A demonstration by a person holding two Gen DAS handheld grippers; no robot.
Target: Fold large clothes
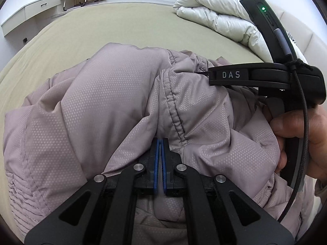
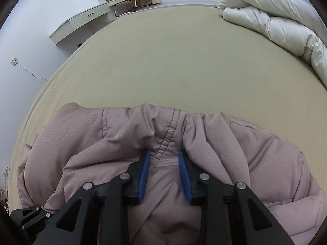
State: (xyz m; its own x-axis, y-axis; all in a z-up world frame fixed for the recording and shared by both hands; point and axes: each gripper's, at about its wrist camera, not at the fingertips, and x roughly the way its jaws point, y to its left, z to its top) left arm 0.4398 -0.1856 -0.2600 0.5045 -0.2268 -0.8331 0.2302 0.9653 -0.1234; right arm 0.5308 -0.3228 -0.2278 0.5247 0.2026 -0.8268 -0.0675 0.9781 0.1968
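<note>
A puffy mauve padded jacket (image 1: pixel 114 106) lies bunched on the olive bed sheet (image 1: pixel 114 26). My left gripper (image 1: pixel 160 140) is shut on a thin fold of the jacket near a stitched seam, its blue pads nearly touching. The right gripper body, labelled DAS, shows in the left wrist view (image 1: pixel 265 77) at the right, held by a hand and resting on the jacket. In the right wrist view my right gripper (image 2: pixel 164 153) is shut on a thick gathered seam of the jacket (image 2: pixel 235 153), with fabric filling the gap between the blue pads. The left gripper's linkage shows at the lower left (image 2: pixel 30 214).
A rolled white duvet (image 2: pixel 276 18) lies at the far right of the bed (image 2: pixel 173 61). A wall-mounted white desk (image 2: pixel 81 24) and a folding stand (image 2: pixel 130 4) stand beyond the bed's far left edge. Curtains and a dark window are at the back.
</note>
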